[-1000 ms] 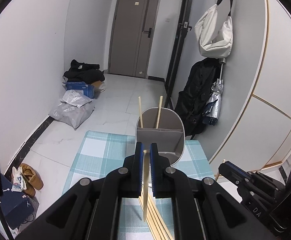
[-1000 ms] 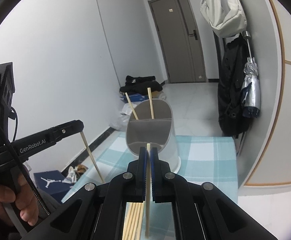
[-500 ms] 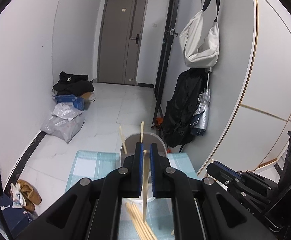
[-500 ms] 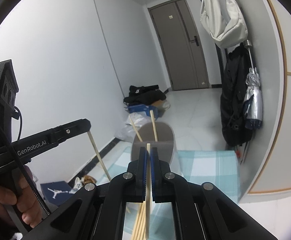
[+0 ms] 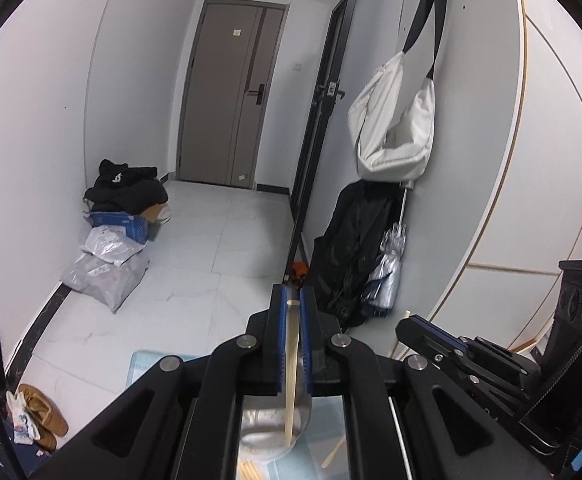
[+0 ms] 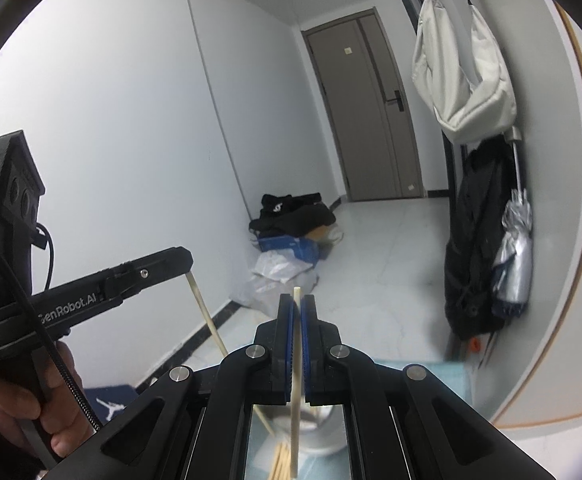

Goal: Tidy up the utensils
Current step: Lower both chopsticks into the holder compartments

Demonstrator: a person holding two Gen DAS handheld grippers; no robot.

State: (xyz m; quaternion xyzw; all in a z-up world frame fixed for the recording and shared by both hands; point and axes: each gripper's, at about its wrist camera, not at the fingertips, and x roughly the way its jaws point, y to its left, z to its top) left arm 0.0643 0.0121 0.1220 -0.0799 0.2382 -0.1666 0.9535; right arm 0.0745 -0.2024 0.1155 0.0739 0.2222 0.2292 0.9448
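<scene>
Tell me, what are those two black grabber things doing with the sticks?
A person is tidying chopsticks. The left gripper is shut on one chopstick, and the right gripper is shut on another chopstick. Both sticks hang above a grey holder on a blue checked mat. More loose chopsticks lie on the mat below. Neither held stick is in the holder yet.

Pale wooden chopstick [image 5: 291, 360], matt black plastic fingers [image 5: 269, 344], glossy floor [image 5: 211, 264]
</scene>
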